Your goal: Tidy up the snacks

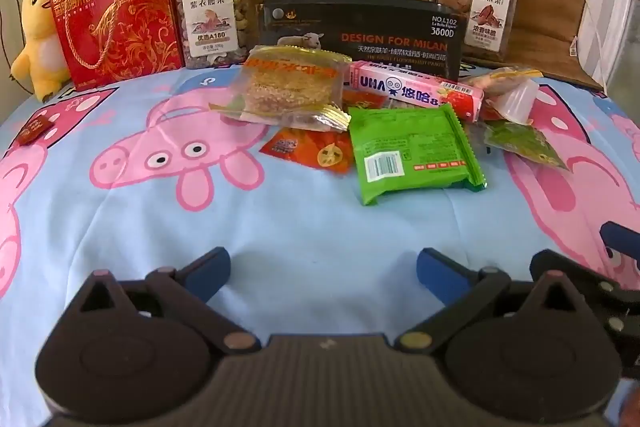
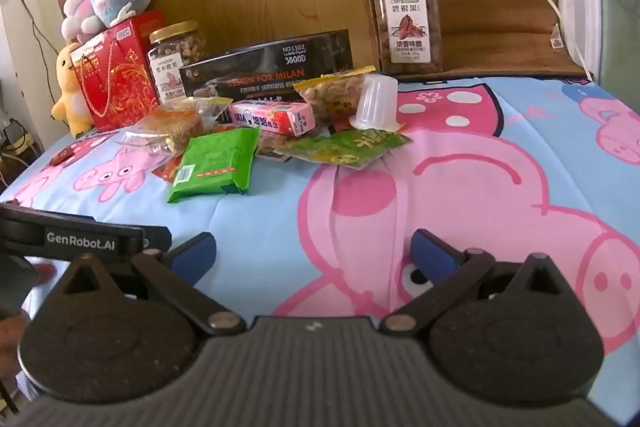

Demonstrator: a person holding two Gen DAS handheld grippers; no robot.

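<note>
A pile of snacks lies on the pig-print sheet [image 1: 280, 219]: a green packet [image 1: 412, 153] [image 2: 216, 165], a clear packet of golden crisps [image 1: 290, 87], a pink UHA candy box [image 1: 416, 91] [image 2: 272, 117], a red sachet [image 1: 310, 149], a green-leaf sachet [image 1: 520, 143] [image 2: 348, 147], a jelly cup [image 1: 516, 103] [image 2: 376, 103] and a nut bag [image 2: 332, 93]. My left gripper [image 1: 323, 271] is open and empty, well short of the pile. My right gripper [image 2: 314, 253] is open and empty, to the right of the left one.
At the back stand a red gift box [image 1: 120, 11], a nut jar [image 1: 212, 11], a black box [image 1: 360, 31] and a second jar [image 1: 486, 7] [image 2: 408, 19]. Plush toys [image 1: 36, 39] sit at the far left. A small red packet [image 1: 34, 129] lies at the left.
</note>
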